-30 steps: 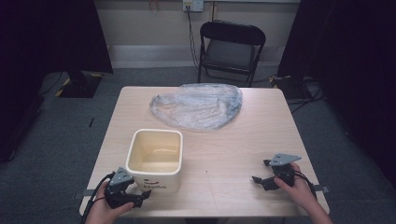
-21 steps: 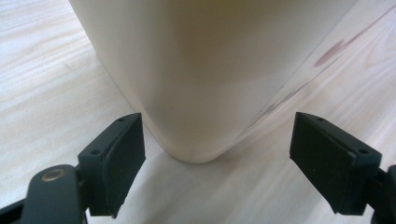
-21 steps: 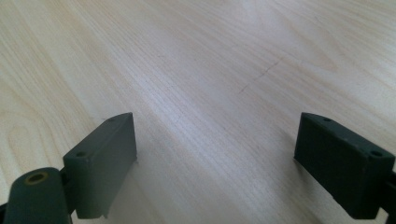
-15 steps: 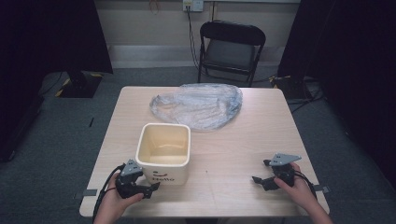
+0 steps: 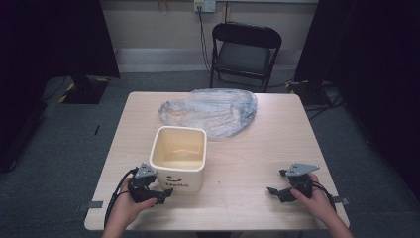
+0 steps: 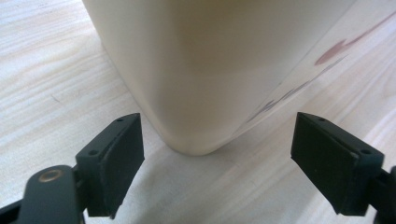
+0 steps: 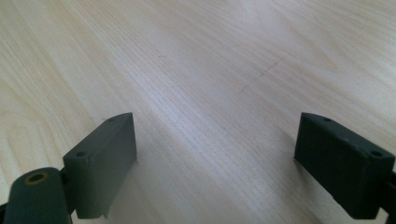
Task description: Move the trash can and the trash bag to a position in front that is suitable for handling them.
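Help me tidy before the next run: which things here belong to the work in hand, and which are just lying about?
In the work:
- cream square tub, at the left gripper
- left gripper, open, its fingers either side of the tub's near corner
- right gripper, open over bare table

Lying about:
- crumpled clear plastic bag, behind the tub
- black folding chair, beyond the table

Recording studio, black curtains [image 5: 49, 39], folding chair [image 5: 245, 52], lone table [image 5: 277, 144]

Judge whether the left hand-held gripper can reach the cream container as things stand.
Probably yes: the left hand-held gripper is open right at the cream container, its near corner between the jaws, and nothing lies between them.
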`<state>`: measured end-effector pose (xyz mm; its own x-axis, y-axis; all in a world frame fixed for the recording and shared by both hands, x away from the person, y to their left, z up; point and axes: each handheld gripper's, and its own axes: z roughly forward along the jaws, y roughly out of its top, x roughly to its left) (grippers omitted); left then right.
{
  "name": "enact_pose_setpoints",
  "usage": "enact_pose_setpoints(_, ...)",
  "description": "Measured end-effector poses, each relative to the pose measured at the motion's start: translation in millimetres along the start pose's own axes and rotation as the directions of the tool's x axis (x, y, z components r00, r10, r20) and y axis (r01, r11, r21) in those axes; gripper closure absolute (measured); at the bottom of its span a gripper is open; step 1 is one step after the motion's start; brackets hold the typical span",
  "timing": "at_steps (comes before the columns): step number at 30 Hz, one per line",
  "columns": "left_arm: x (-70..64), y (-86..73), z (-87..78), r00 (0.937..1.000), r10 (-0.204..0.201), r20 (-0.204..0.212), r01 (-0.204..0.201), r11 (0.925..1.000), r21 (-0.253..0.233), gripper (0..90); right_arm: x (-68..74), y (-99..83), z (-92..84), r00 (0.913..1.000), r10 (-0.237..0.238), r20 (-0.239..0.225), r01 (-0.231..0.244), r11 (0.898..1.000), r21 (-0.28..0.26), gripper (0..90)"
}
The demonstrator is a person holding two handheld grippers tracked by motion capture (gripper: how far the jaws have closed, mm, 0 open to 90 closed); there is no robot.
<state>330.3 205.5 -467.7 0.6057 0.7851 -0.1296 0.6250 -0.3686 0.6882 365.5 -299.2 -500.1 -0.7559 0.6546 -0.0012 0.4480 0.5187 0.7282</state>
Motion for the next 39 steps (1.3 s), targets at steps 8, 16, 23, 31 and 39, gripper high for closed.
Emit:
enact_pose_setpoints(8,-0.7,12.2,7.8,0.9999,-0.013,0.007,0.013,0.9999,-0.008,16.6,0.1,0.0,0.0,1.0,0.001,0.001,-0.001,1.0,0.0,11.8)
enact_pose_setpoints(16,-5.1,27.4,18.7,1.0,-0.004,-0.004,0.004,1.0,-0.008,15.4,0.1,0.0,0.0,1.0,0.001,0.0,-0.001,1.0,0.0,11.8)
enact_pose_setpoints(23,-5.5,30.2,23.2,0.9999,-0.007,-0.014,0.007,0.9997,-0.024,15.4,0.1,0.0,0.0,1.0,0.001,0.0,-0.001,1.0,0.0,11.8)
enact_pose_setpoints(31,-6.1,35.6,28.2,0.9997,-0.014,-0.019,0.013,0.9997,-0.022,15.5,0.1,0.0,0.0,1.0,0.0,0.001,0.0,1.0,0.0,11.8)
enact_pose_setpoints(39,-8.8,41.9,35.0,0.9996,-0.017,-0.024,0.017,0.9995,-0.027,15.6,0.0,0.0,0.0,1.0,0.0,-0.001,0.0,1.0,0.0,11.8)
